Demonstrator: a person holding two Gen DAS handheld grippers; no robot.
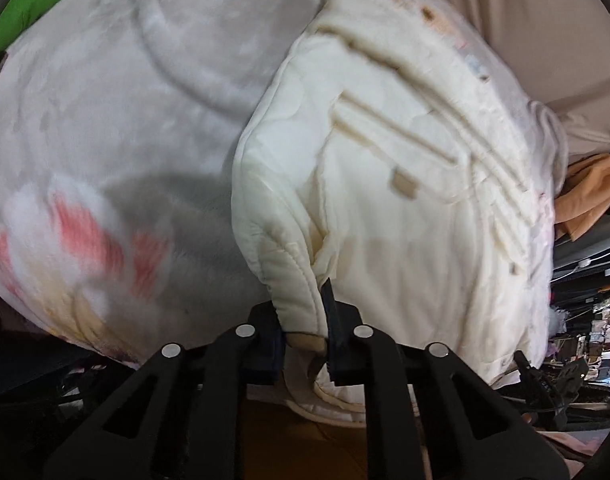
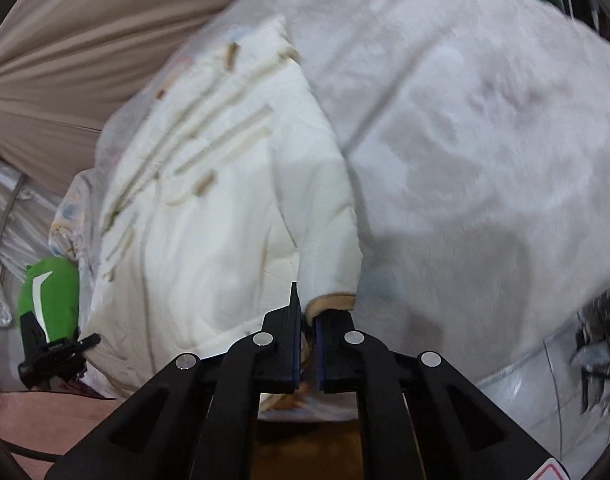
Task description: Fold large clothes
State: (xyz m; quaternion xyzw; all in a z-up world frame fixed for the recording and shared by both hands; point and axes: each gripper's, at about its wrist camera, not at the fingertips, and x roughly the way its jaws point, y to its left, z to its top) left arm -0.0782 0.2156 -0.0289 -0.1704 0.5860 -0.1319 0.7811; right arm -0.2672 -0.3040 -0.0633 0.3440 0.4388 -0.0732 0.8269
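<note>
A cream quilted jacket (image 1: 385, 184) with raised stripes lies on a white fleece blanket (image 1: 117, 120) with pink flowers. My left gripper (image 1: 303, 320) is shut on the jacket's sleeve cuff (image 1: 297, 300), near its tan trim. In the right wrist view the same jacket (image 2: 209, 200) lies left of centre on the blanket (image 2: 465, 140). My right gripper (image 2: 307, 332) is shut on the other sleeve's tan cuff (image 2: 331, 302). The left gripper (image 2: 49, 356), held by a green glove, shows at the far left.
Beige fabric (image 2: 65, 40) hangs behind the bed. A silver cover (image 2: 9, 208) sits at left. An orange cloth (image 1: 593, 188) and cluttered shelves (image 1: 605, 332) lie at the right. The right gripper (image 1: 545, 380) shows at the jacket's lower right edge.
</note>
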